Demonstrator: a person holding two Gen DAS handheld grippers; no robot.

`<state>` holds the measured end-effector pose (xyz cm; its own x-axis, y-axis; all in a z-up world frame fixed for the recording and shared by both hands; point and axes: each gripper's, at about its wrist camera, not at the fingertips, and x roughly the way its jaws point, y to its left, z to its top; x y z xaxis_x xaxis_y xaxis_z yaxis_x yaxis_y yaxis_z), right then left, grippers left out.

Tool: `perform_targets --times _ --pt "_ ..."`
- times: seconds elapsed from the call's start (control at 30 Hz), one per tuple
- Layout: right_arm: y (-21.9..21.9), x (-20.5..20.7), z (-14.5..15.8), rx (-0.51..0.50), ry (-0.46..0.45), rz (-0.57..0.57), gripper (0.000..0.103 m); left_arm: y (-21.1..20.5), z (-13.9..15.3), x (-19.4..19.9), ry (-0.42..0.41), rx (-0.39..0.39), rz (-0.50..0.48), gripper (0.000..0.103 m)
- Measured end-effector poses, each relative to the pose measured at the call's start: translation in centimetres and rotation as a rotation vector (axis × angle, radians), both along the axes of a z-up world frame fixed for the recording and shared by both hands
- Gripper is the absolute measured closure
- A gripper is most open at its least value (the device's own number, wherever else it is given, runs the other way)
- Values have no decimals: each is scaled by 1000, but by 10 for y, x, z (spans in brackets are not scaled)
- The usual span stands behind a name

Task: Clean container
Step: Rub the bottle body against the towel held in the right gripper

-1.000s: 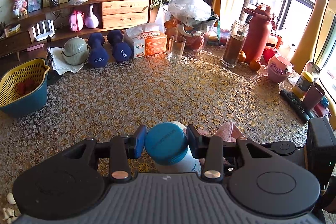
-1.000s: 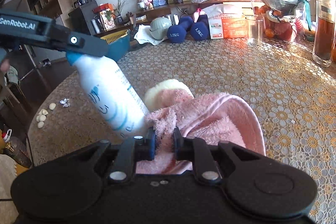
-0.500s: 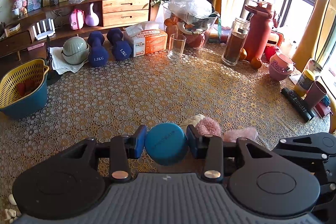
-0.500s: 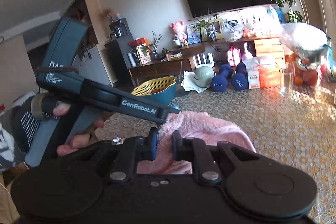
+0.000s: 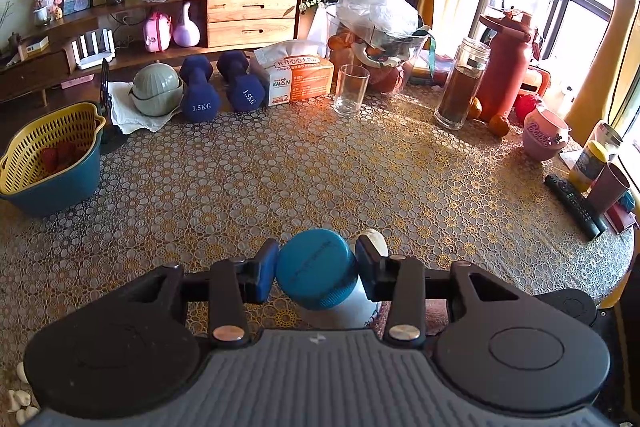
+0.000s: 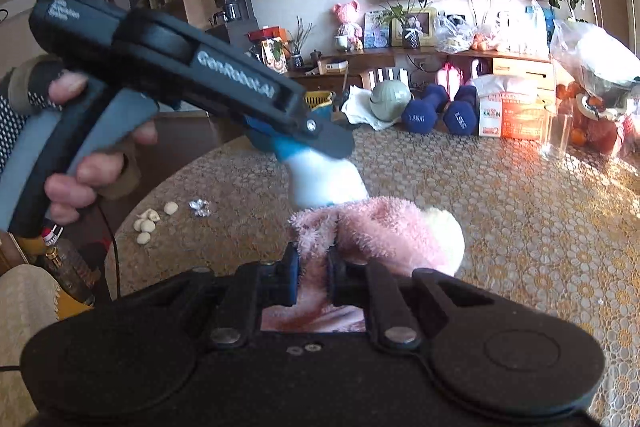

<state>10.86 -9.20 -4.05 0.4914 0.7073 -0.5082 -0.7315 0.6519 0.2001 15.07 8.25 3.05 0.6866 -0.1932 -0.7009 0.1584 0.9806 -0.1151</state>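
A white bottle [image 6: 324, 183] with a blue cap [image 5: 316, 275] hangs above the table, my left gripper [image 5: 316, 273] shut on its cap. In the right wrist view a gloved hand [image 6: 92, 171] holds that left gripper [image 6: 288, 135] from the upper left. My right gripper [image 6: 312, 279] is shut on a fluffy pink cloth [image 6: 376, 227] with a cream patch. The cloth presses against the bottle's lower body and hides it. In the left wrist view only the bottle's shoulder [image 5: 340, 311] and a bit of cream cloth [image 5: 376, 241] show.
The round table [image 5: 320, 167] wears a yellow lace cover. At its back stand a yellow-and-blue basket [image 5: 52, 159], two blue dumbbells [image 5: 220, 87], a tissue box [image 5: 298, 75], a glass [image 5: 351, 89], a jar [image 5: 460, 85] and a red flask [image 5: 506, 67]. Garlic cloves [image 6: 150, 221] lie near the left edge.
The bottle has been tipped from slanting to nearly upright in my left gripper. The pink cloth has moved along the bottle and now sits low on its body.
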Motion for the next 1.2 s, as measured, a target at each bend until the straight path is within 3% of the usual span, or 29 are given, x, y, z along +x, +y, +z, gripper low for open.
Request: perform_targets --times 0.27,0.47,0.6,0.83,0.93,1.2 --pt "-6 8 -28 -98 44 -56 91 -6 2 -3 -12 20 -26 62" --pt "-25 23 -34 -111 58 -140 92 -9 3 -3 -13 24 -39 62" --pt "-43 26 -16 -13 72 -167 92 -12 3 -4 -19 32 -48 62" --pt "-62 39 32 307 162 -88 92 -16 2 -6 -16 26 -68 62" --pt "-53 38 35 303 153 -41 92 -17 2 -7 -18 28 -72 62" --pt "-48 53 7 224 200 -117 92 -21 2 -8 -17 22 -93 63"
